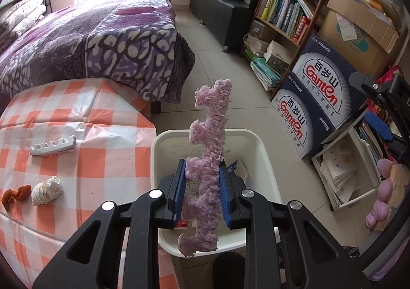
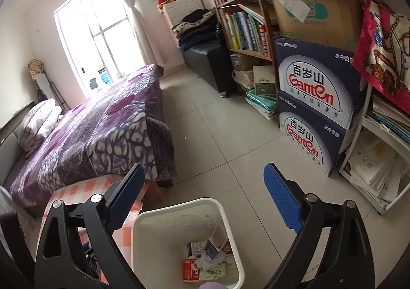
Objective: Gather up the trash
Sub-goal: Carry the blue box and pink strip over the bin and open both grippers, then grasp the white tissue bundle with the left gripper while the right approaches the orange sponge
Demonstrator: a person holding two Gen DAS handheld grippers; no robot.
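Observation:
My left gripper (image 1: 202,173) is shut on a pink fluffy notched strip (image 1: 212,114), held upright right over the white trash bin (image 1: 164,140). In the right wrist view my right gripper (image 2: 203,173) hangs open above the same bin (image 2: 143,217), with nothing between its blue pads. Paper and wrappers (image 2: 205,260) lie at the bin's bottom. On the orange-checked table (image 1: 102,119) to the left lie a white notched strip (image 1: 52,146), a crumpled white wad (image 1: 47,190) and an orange-brown scrap (image 1: 15,195).
A bed with a purple cover (image 1: 89,40) stands behind the table. Stacked Ganten boxes (image 1: 320,99), a bookshelf (image 1: 287,12) and paper trays (image 1: 343,168) line the right wall. A dark bench (image 1: 220,12) stands at the back. Tiled floor (image 2: 217,140) lies between.

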